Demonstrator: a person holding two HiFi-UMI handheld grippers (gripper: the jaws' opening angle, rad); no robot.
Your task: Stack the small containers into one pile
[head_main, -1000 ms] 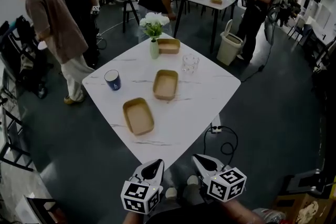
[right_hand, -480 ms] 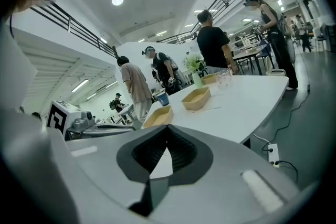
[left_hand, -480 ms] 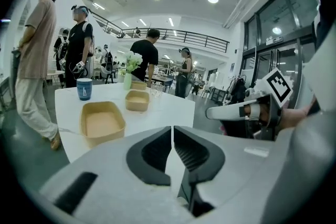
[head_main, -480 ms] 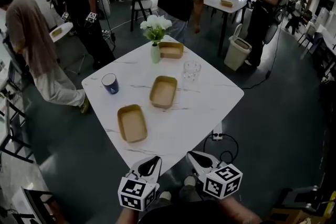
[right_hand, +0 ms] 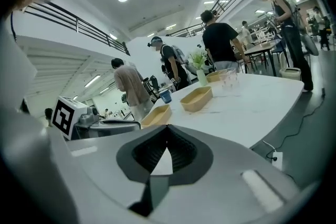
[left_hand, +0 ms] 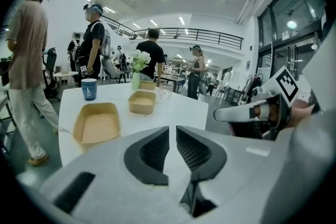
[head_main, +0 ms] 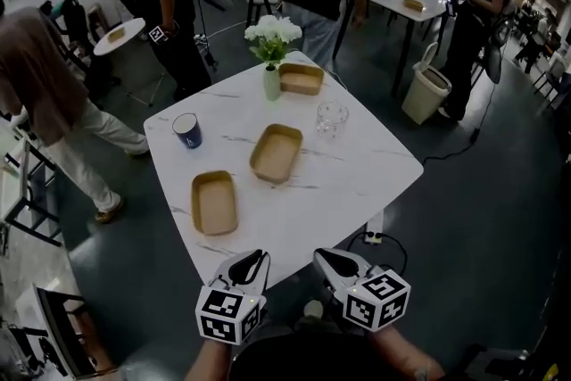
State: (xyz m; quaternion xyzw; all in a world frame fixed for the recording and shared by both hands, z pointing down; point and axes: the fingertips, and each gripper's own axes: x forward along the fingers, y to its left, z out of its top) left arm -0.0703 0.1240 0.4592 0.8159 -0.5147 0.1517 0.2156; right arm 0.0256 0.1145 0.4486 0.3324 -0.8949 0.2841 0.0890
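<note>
Table [head_main: 357,174], nearer mid-frame than a second ago, carries near container [head_main: 214,202], middle container [head_main: 276,153] and far container [head_main: 301,78], all apart. At bottom centre, the left gripper [head_main: 249,262] has just been parting its jaws, with nothing between them; the right gripper [head_main: 331,261] is pinched closed, empty. Stacking looks about to begin.

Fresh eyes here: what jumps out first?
Three tan containers lie apart on the white table: one near the left edge, one mid-table, one at the far corner by the flower vase. The left gripper and right gripper hover empty off the near corner; the left's jaws have just been opening.
</note>
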